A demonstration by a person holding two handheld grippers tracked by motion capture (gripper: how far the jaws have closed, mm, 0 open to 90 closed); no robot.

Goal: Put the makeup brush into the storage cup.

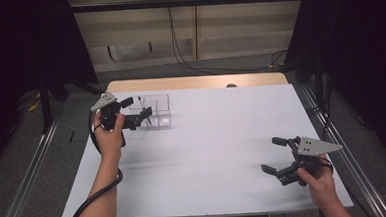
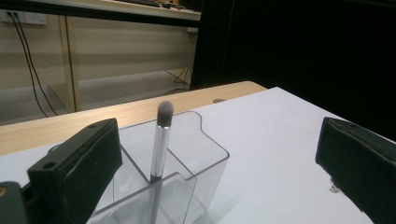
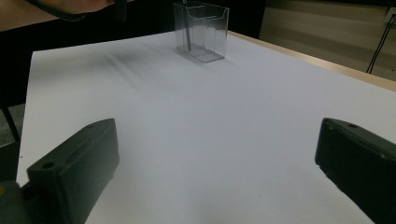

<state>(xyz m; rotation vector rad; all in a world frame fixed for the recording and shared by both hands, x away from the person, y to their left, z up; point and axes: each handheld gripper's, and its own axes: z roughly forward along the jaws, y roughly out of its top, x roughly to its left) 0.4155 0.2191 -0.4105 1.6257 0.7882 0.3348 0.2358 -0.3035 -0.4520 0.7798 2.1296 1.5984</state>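
Left gripper (image 1: 140, 107) at the clear organizer (image 2: 187, 154), jaws wide apart, nothing pinched. Makeup brush (image 2: 161, 140) stands in a compartment, bristles up, leaning on the divider, prob. so it stays upright. Right gripper (image 1: 275, 155) parked well apart on the table (image 1: 218, 147), jaws wide, empty.

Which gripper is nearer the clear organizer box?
Left. The left gripper is right at the clear organizer box, jaws open around its corner where the brush stands. The right gripper hangs open across the table, far from it.
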